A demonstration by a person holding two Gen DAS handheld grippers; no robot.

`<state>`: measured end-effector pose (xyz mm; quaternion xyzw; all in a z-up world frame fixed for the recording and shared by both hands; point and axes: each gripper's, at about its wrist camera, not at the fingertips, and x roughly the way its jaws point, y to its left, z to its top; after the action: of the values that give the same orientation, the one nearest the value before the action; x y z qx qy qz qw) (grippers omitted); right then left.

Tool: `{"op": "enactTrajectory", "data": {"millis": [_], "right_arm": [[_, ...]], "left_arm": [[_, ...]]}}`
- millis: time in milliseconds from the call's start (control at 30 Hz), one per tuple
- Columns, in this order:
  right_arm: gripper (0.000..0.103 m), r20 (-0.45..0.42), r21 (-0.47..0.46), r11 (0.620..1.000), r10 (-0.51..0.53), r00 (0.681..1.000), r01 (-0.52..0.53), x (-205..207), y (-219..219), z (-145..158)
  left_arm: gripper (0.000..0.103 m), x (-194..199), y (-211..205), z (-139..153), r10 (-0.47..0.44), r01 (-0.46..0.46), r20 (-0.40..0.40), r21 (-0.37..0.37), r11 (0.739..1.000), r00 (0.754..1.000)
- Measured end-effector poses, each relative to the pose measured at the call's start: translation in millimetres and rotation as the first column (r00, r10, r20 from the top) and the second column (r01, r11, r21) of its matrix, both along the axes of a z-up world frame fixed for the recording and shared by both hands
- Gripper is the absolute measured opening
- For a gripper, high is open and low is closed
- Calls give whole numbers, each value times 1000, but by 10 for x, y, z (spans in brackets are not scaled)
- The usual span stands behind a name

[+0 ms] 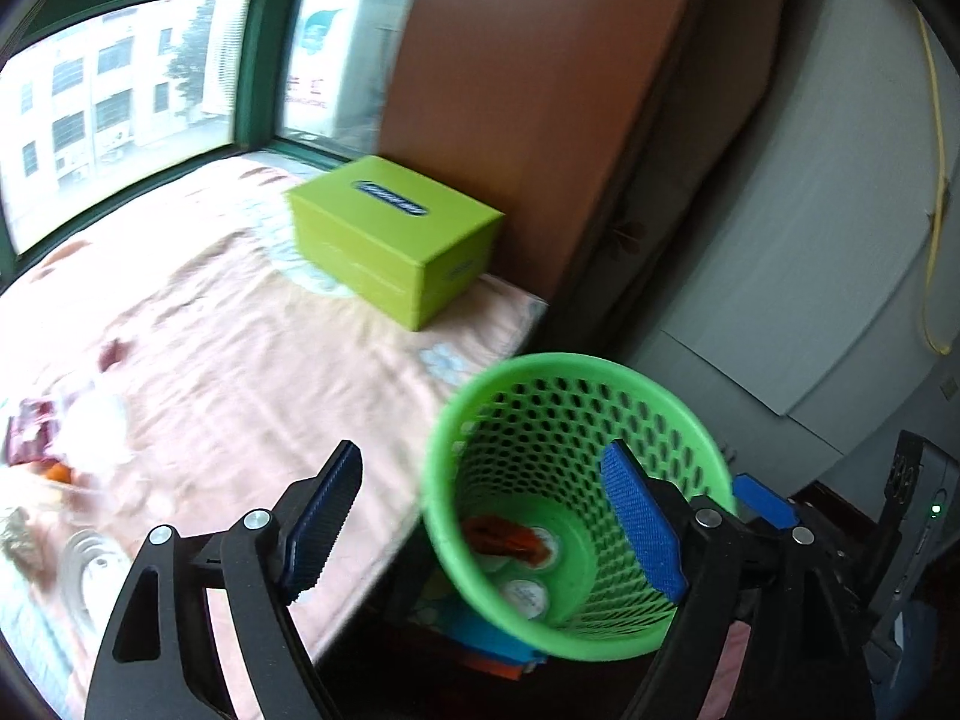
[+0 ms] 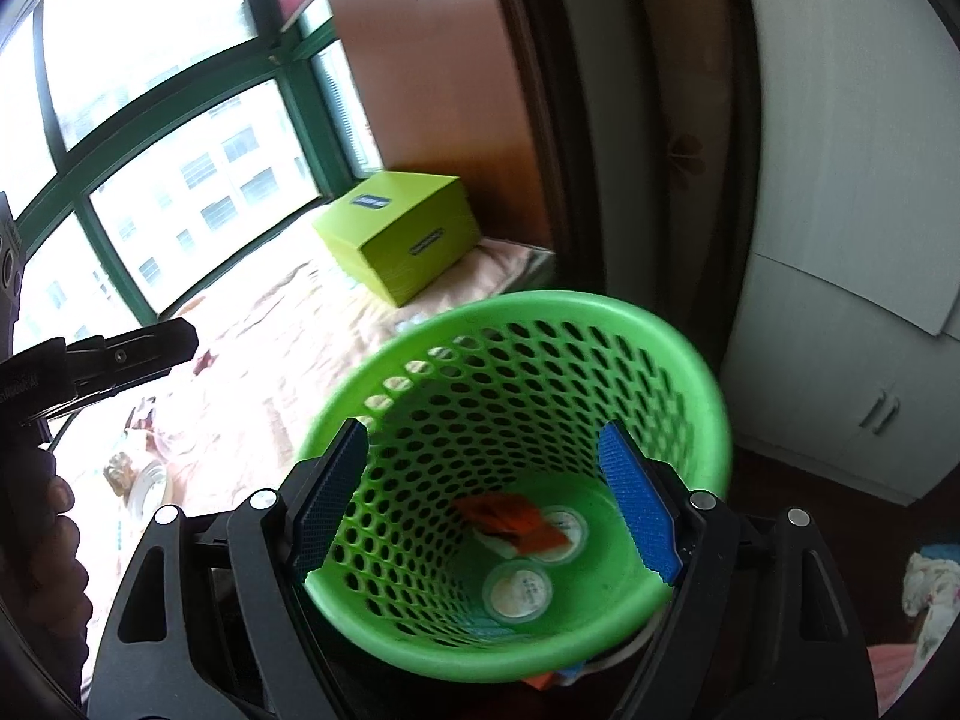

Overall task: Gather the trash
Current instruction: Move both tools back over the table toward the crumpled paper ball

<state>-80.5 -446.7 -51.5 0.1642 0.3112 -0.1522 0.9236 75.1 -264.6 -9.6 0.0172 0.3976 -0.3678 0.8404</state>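
A green perforated wastebasket (image 1: pixel 576 372) (image 2: pixel 600 306) stands beside the bed. Inside it lie an orange wrapper (image 2: pixel 516 519) (image 1: pixel 510 540) and two round white lids (image 2: pixel 519 591). My right gripper (image 2: pixel 489 495) is open and empty, directly above the basket's mouth. My left gripper (image 1: pixel 489 519) is open and empty, over the bed's edge and the basket's left rim. More trash lies on the bed at the left: a red packet (image 1: pixel 30 432), crumpled clear plastic (image 1: pixel 96 420) and a round clear lid (image 1: pixel 90 570). The right gripper's blue tip (image 1: pixel 765 501) shows in the left wrist view.
A lime-green box (image 1: pixel 396 234) (image 2: pixel 408 234) sits at the far corner of the pink bedspread (image 1: pixel 240 360). A brown headboard (image 1: pixel 540 90) and white cabinets (image 2: pixel 840 330) stand behind. Windows line the bed's far side. The left gripper's body (image 2: pixel 108 354) shows at left in the right wrist view.
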Motion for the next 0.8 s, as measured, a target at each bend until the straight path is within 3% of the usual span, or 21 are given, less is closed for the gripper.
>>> {"op": "enactTrajectory", "data": {"millis": [400, 800], "right_arm": [[79, 3, -10, 987, 159, 987, -159, 500, 579, 75], [79, -8, -5, 949, 316, 949, -316, 1012, 1203, 44]], "left_arm": [[80, 383, 999, -45, 231, -231, 0, 2, 973, 973], [80, 737, 2150, -238, 464, -463, -2, 51, 885, 886]]}}
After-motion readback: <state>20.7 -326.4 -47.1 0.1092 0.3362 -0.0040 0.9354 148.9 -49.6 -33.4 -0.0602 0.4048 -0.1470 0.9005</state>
